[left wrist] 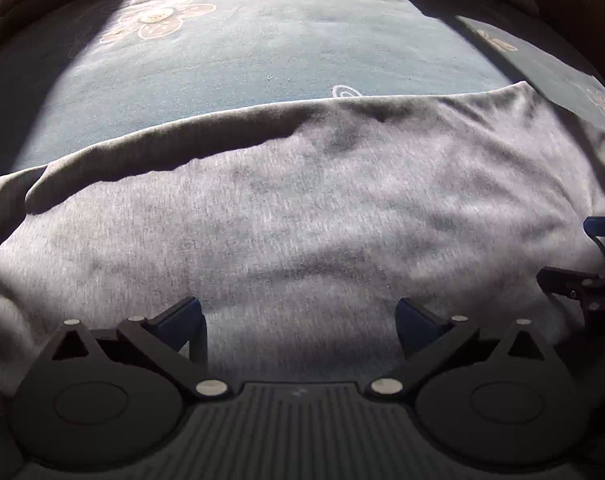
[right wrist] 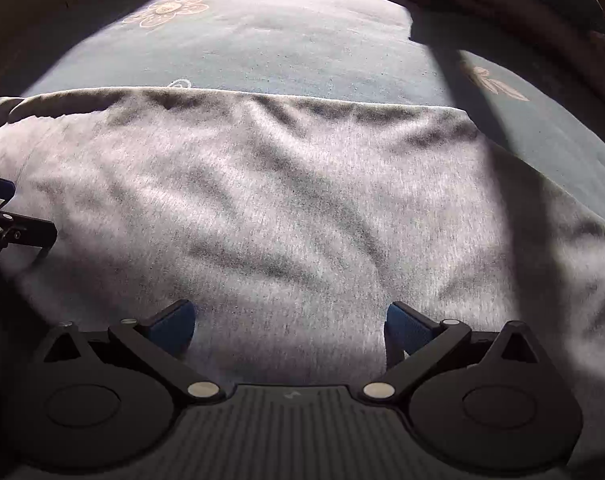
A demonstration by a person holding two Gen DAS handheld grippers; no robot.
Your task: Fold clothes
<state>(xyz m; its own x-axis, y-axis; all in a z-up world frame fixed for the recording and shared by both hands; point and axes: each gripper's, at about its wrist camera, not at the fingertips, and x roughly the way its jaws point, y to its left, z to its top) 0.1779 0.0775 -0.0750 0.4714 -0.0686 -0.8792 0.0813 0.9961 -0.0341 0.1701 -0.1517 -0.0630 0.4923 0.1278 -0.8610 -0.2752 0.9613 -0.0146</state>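
Both tools wide apart, nothing gripped: left tool & right tool over near part of rumpled grey knit garment, spread flat. Beyond far edge: blue floral carpet.

left wrist: close, steeply down | right wrist: same | shared: grey garment, blue floral cover

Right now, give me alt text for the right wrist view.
A grey garment lies spread and wrinkled on a blue flowered cover, filling most of the view. The right gripper hangs open above its near part, gripping nothing. The left gripper shows at the left edge.
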